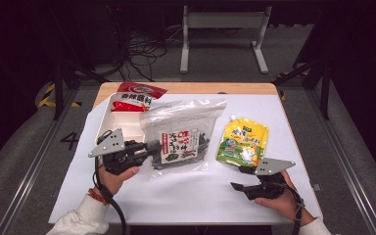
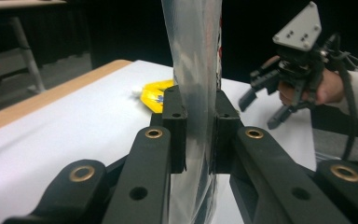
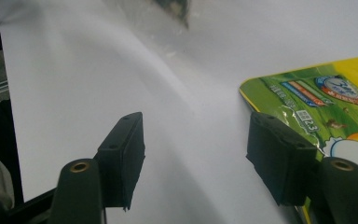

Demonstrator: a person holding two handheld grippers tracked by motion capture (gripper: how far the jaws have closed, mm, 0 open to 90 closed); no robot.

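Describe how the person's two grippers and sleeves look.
Both the left gripper and the right gripper are black with brass rivets, each topped by a grey three-cornered plate with small holes. Black cables trail from them. Sleeves are white; a red band circles the left wrist.

We see the clear seaweed bag (image 1: 183, 134) with dark contents and a red-and-white label, lifted at its left edge and leaning over the white counter (image 1: 186, 191). To its right the yellow-green spouted pouch (image 1: 243, 142) lies flat, cap pointing away from us.
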